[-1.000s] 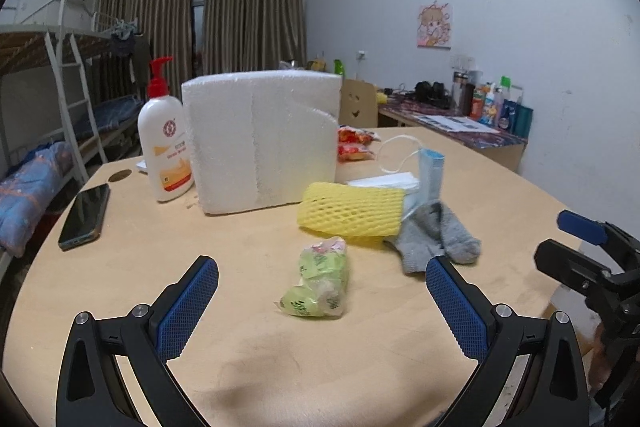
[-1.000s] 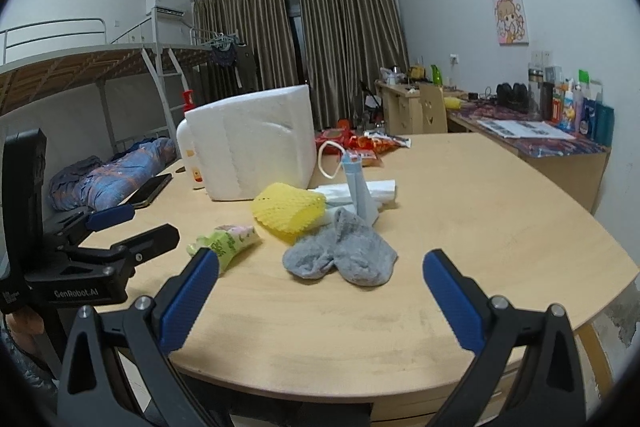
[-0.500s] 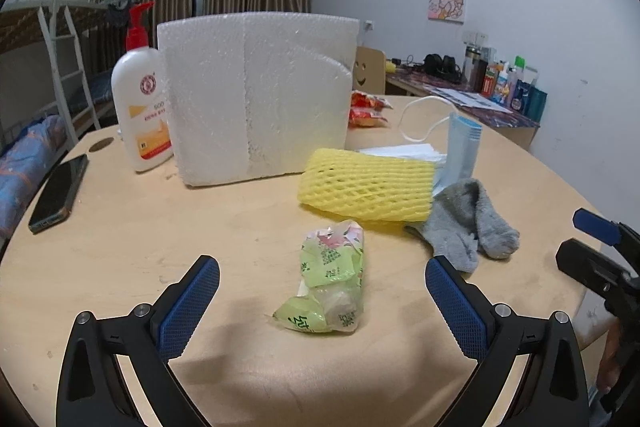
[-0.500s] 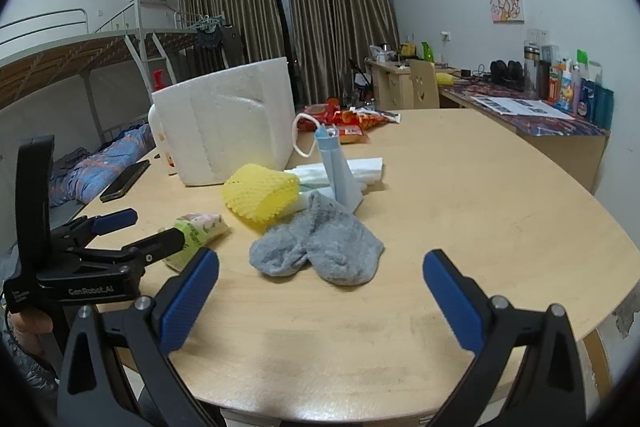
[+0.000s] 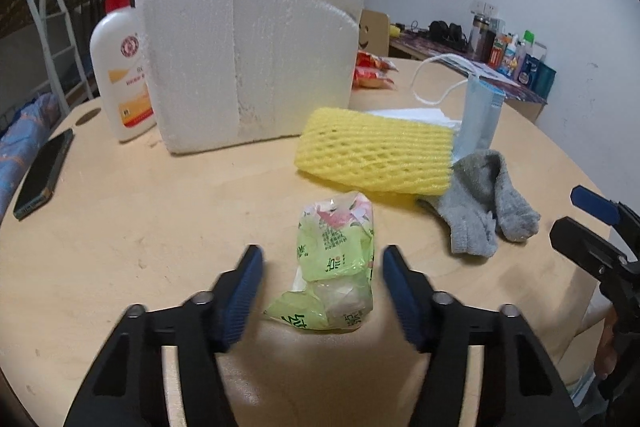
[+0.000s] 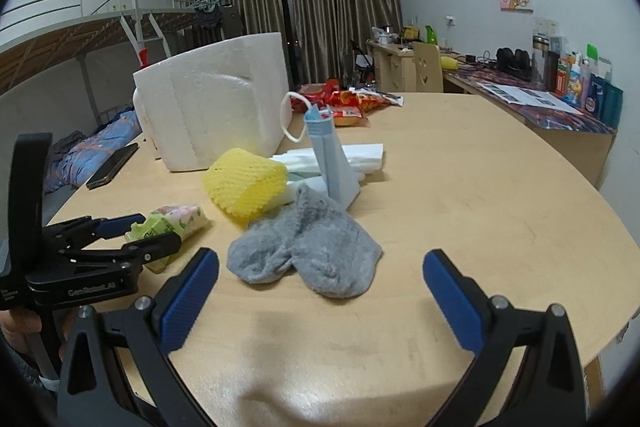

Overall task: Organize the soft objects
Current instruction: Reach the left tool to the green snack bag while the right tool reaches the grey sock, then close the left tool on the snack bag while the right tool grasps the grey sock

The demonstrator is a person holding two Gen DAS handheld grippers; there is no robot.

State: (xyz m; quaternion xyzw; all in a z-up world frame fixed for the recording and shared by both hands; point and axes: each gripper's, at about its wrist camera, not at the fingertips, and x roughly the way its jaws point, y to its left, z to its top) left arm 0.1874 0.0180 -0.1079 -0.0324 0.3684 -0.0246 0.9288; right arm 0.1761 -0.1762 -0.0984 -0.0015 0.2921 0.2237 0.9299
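Note:
A green tissue packet (image 5: pixel 334 267) lies on the round wooden table (image 5: pixel 140 227), between the blue pads of my left gripper (image 5: pixel 322 283). The jaws are closing and the pads stand just clear of the packet's sides. In the right wrist view the left gripper (image 6: pixel 156 233) straddles the same packet (image 6: pixel 176 219). A grey sock (image 6: pixel 308 251) lies crumpled just ahead of my right gripper (image 6: pixel 320 267), which is open with nothing held. Behind the sock sit a yellow foam net (image 6: pixel 246 185) and a blue face mask (image 6: pixel 334 163).
A white foam block (image 5: pixel 248 55) and a lotion bottle (image 5: pixel 120 67) stand at the back left. A phone (image 5: pixel 40 175) lies near the left edge. Snack packets (image 6: pixel 344 103) and white tissues (image 6: pixel 360 155) lie further back. The table's right half is bare wood.
My left gripper moved forward and down over the green packet, and its jaws narrowed from wide open to either side of it. The right gripper came a little closer to the sock.

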